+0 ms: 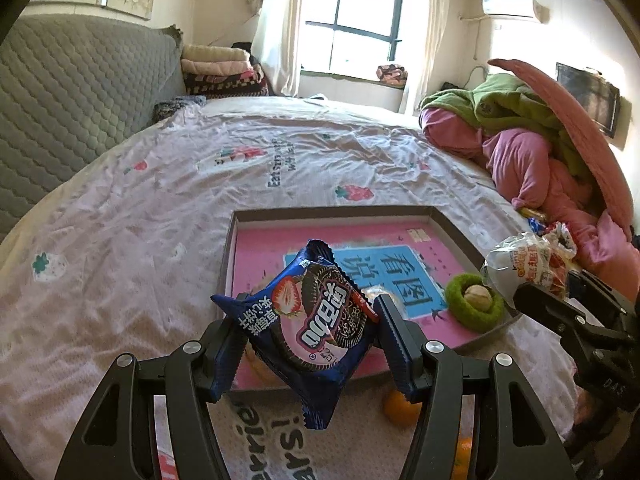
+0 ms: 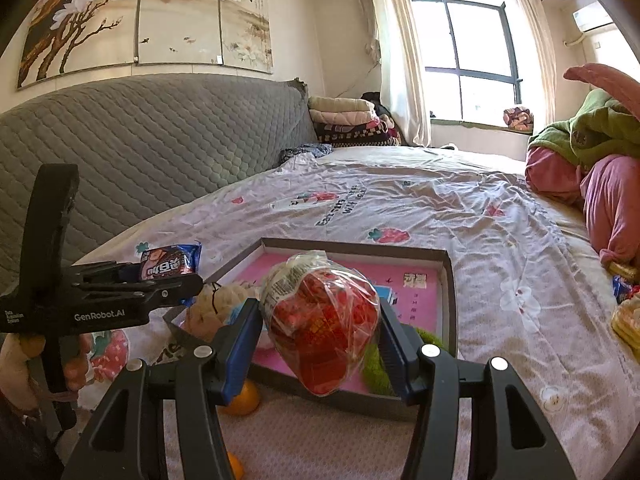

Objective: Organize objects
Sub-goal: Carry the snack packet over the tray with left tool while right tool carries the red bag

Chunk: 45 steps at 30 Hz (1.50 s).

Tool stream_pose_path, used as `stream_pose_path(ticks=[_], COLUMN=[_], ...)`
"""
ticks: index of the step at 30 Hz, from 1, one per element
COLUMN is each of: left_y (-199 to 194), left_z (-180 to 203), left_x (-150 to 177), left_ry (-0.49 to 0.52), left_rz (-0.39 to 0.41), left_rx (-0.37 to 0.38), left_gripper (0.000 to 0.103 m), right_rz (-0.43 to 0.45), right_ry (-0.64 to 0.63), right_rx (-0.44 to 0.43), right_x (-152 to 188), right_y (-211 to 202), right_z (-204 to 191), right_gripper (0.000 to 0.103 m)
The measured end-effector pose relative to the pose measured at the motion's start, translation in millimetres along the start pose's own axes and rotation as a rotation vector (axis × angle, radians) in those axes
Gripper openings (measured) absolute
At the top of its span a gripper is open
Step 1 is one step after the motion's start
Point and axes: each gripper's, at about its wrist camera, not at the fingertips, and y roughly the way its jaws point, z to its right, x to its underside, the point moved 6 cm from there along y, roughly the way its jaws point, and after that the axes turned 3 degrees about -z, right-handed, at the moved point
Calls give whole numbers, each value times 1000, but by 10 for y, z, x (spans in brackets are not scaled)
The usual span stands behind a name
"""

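My right gripper is clamped on a clear-wrapped red snack bag, held above the near edge of the pink-lined tray on the bedsheet. To the left, my left gripper pinches a blue cookie packet. An orange lies beside the tray's near edge.

Both fisheye views look forward along their fingers, low and close over the tray, toward the window; each catches the other gripper beside the tray.
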Motion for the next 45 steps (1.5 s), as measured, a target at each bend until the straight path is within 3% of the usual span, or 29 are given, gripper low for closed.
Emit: stream_pose_path(ticks=[21,45], left_y=[131,395], left_z=[-326,-190], left_x=[-423,-256], left_ry=[-11,21], left_rz=[60,4], left_rx=[-30,-14], left_gripper=[63,63], right_rz=[33,-12], right_ry=[-46,-71], right_rx=[14,25], right_x=[-264,-164], right_y=[241,382], right_z=[52,31], right_gripper=[56,56])
